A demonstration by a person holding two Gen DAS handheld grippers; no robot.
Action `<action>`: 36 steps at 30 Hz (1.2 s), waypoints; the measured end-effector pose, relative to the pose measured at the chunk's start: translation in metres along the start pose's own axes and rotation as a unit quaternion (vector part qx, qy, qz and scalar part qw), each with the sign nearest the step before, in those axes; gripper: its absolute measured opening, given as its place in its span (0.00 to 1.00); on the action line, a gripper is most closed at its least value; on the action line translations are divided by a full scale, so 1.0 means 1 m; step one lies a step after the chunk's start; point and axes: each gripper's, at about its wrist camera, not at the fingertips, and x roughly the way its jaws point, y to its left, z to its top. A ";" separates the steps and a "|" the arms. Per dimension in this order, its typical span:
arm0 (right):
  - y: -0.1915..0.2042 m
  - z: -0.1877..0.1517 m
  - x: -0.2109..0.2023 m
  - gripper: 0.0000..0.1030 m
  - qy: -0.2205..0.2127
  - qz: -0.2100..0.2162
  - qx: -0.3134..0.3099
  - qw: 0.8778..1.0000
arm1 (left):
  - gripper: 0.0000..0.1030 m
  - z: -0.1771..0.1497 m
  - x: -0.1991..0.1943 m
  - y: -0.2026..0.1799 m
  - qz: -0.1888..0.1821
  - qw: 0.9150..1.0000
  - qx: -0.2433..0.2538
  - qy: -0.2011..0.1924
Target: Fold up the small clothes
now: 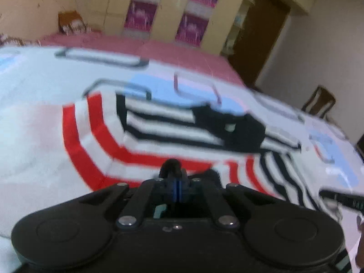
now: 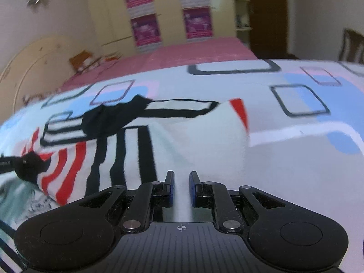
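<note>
A small white garment (image 1: 159,141) with red and black stripes and a black collar (image 1: 227,122) lies spread on the bed. My left gripper (image 1: 177,182) is shut, blue pads together, with a black bit of the garment's trim (image 1: 171,166) sticking out above them. The right wrist view shows the same garment (image 2: 141,150), with the left gripper (image 2: 16,162) at the far left pinching a black lump of cloth. My right gripper (image 2: 182,182) stands narrowly apart, closed on a white fold of the garment that runs between its pads. A finger of the right gripper (image 1: 339,199) shows at the right edge.
The patterned bedsheet (image 2: 295,136) is white with blue and pink patches and dark square outlines. Behind it lie a pink cover (image 2: 193,50), a wardrobe with magenta posters (image 2: 145,27), a brown door (image 1: 257,38) and a wooden chair (image 1: 318,101). A person's hand (image 1: 360,250) is at the right edge.
</note>
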 end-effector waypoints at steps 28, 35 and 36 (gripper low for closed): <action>0.014 0.046 0.059 0.13 0.020 0.058 -0.119 0.991 | 0.44 0.005 0.051 -0.128 -0.044 0.989 0.134 0.032; -0.079 0.064 0.065 0.13 0.014 -0.079 0.012 0.997 | 0.43 -0.002 0.031 -0.077 -0.011 0.991 0.131 0.016; -0.085 0.064 0.069 0.13 0.024 -0.075 0.013 0.997 | 0.43 -0.004 0.030 -0.077 -0.009 0.990 0.137 0.015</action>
